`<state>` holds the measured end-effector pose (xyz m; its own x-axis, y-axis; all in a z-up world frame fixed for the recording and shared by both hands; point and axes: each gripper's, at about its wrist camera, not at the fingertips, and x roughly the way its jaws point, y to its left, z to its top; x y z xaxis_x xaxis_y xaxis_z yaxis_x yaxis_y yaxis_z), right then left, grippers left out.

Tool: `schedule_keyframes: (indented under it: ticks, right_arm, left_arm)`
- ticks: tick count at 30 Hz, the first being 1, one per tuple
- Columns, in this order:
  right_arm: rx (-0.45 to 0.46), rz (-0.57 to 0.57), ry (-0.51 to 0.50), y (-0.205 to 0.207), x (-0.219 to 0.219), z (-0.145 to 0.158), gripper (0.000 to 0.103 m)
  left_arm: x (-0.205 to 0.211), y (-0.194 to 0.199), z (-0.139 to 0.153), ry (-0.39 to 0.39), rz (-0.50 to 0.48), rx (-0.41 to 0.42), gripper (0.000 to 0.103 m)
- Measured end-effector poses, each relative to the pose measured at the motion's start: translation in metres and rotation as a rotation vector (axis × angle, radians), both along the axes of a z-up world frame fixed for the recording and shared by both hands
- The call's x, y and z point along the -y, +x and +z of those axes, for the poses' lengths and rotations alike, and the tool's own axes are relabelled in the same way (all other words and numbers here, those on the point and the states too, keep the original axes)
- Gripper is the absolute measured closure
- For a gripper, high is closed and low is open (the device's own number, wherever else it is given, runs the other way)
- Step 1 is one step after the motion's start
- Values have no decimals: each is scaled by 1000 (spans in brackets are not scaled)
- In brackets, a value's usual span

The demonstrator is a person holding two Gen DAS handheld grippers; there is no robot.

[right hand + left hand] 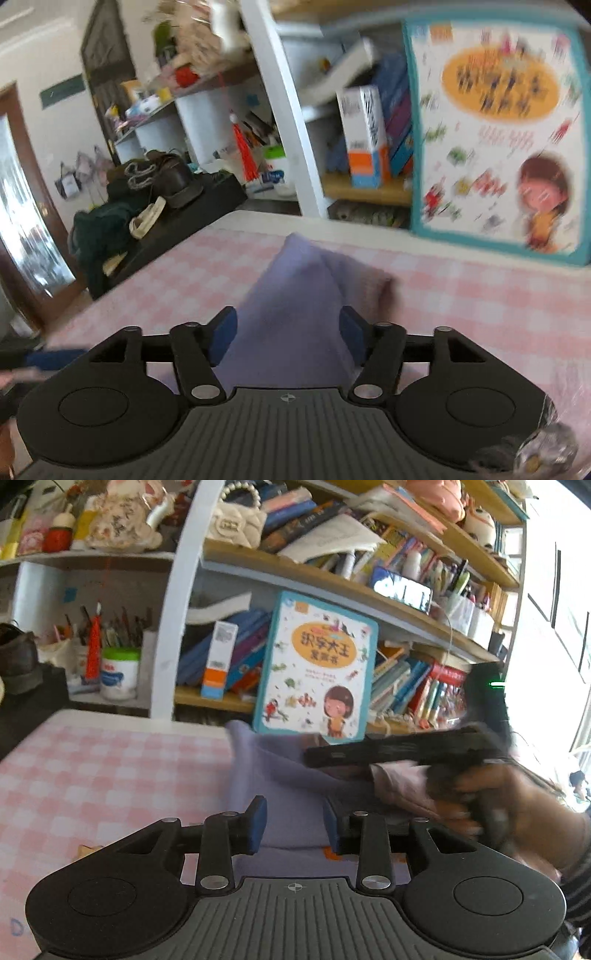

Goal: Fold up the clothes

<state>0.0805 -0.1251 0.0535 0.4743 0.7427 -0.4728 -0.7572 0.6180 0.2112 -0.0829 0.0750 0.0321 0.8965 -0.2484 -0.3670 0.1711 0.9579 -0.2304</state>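
Observation:
A lavender garment [291, 775] lies on the pink checked table cover [92, 768]. In the left wrist view my left gripper [294, 825] stands open over its near part, with the cloth showing between the blue pads [257, 825]. To the right, a hand [498, 801] holds the blurred black right gripper [388, 755] above the garment's right side. In the right wrist view the garment [299, 295] rises in a loose peak between the spread fingers of my right gripper [289, 338], which is open, and the pads do not press on it.
A children's picture book [317, 668] leans upright at the table's far edge, in front of crowded bookshelves [332, 579]. A white post [173, 627] stands behind the table. Shoes [166, 177] and dark clothes lie on a black surface at the left.

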Motion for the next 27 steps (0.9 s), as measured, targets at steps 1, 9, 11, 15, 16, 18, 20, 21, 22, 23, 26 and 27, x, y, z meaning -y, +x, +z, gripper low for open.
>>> schedule_keyframes:
  ticks: [1, 9, 11, 15, 16, 18, 20, 21, 22, 23, 26, 27]
  right_arm:
    - [36, 5, -15, -11, 12, 4, 37]
    - [260, -34, -231, -84, 88, -3, 31]
    - [275, -59, -271, -93, 99, -11, 31]
    - [313, -104, -339, -110, 117, -23, 31]
    - [321, -111, -352, -113, 120, -25, 31]
    - [335, -123, -376, -119, 125, -29, 31]
    - [355, -140, -403, -123, 128, -33, 31]
    - [367, -149, -417, -125, 129, -34, 31]
    - [377, -156, -429, -127, 131, -35, 31]
    - [382, -159, -437, -127, 132, -36, 31]
    - [398, -187, -465, -124, 136, -38, 34]
    - [406, -206, -477, -122, 137, -39, 34]
  left_arm:
    - [3, 2, 0, -3, -11, -2, 70]
    - [36, 19, -1, 6, -121, -20, 70]
    - [47, 25, -2, 23, -148, -35, 70]
    - [68, 29, -5, 66, -195, -51, 69]
    - [73, 30, -6, 77, -207, -55, 67]
    - [83, 30, -7, 98, -229, -63, 62]
    - [93, 29, -11, 132, -251, -75, 62]
    - [96, 29, -12, 147, -261, -80, 62]
    - [100, 29, -13, 166, -272, -85, 62]
    - [104, 29, -14, 184, -281, -90, 62]
    - [116, 29, -18, 250, -306, -94, 61]
    - [120, 30, -18, 270, -311, -93, 61]
